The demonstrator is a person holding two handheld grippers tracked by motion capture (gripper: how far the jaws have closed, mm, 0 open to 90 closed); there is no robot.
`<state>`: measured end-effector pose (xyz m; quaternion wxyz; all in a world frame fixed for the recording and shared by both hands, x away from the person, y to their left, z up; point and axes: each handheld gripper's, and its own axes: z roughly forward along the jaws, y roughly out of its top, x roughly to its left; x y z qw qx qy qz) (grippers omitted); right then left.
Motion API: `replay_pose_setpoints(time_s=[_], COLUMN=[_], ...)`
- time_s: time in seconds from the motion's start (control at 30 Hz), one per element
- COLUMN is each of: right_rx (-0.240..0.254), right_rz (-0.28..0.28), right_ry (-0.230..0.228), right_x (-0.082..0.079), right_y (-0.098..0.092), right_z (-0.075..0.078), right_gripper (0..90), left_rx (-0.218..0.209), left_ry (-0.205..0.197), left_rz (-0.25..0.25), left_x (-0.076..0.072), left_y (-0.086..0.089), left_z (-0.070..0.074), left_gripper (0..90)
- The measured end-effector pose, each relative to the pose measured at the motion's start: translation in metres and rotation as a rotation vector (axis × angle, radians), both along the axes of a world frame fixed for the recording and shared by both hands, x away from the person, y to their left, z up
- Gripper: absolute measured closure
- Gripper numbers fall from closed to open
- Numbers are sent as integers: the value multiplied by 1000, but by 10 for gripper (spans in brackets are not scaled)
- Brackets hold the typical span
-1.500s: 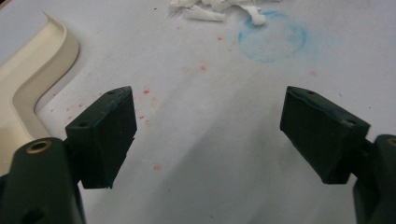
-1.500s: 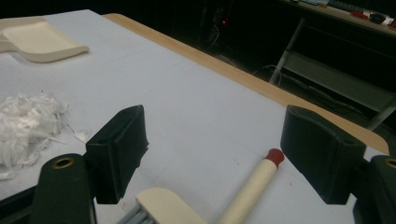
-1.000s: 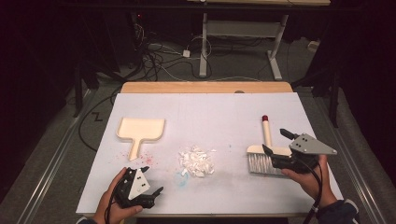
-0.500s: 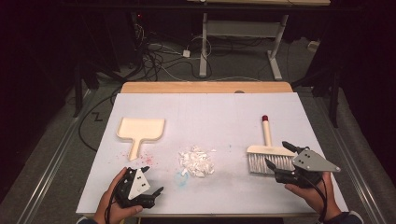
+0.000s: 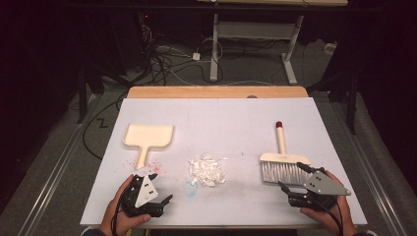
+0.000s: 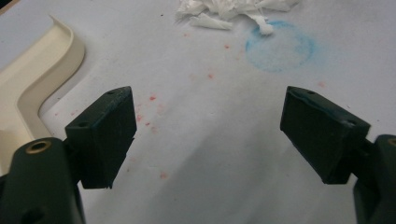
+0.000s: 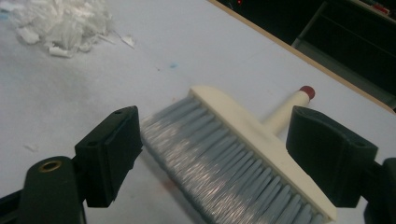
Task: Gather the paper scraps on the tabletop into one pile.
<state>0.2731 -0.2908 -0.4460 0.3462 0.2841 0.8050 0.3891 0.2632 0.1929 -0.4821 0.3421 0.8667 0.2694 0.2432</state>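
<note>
Hovering right gripper at hand brush bristles, jaws just widened, spread wide, empty, brush between but untouched: likely lining up grasp. Left gripper agape, empty, near dustpan handle. Count: one brush, one dustpan, one paper-scrap pile mid-table between them.

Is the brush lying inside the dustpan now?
No, the brush lies on the table's right side, far from the dustpan, with the paper scraps between them.

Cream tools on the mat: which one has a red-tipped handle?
The brush near the right gripper; the dustpan on the left has a plain cream handle.
</note>
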Motion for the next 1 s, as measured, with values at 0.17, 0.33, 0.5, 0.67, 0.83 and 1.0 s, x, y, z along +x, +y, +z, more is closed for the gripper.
replay_pose_setpoints(time_s=[0.17, 0.33, 0.5, 0.67, 0.83, 1.0], right_rx=[3, 27, 15, 22, 28, 35], right_rz=[-1, -4, 4, 0, -7, -13], right_ry=[30, 59, 29, 2, -27, -30], right_x=[-8, -14, -17, -19, -23, -21], right_y=[2, 1, 2, 1, 1, 0], right_z=[-12, -19, -17, -13, -7, -6], right_gripper=[166, 167, 167, 168, 167, 168], left_rx=[1, -5, 2, -1, 3, 1], left_ry=[-20, -34, -40, -44, -49, -45], left_rz=[10, 19, 11, 9, 0, 1], left_x=[-1, -1, 0, -1, -3, -2], left_y=[-2, -3, -4, -3, -4, -4], left_z=[2, 4, 3, 3, 3, 3], left_gripper=[160, 160, 160, 159, 160, 160])
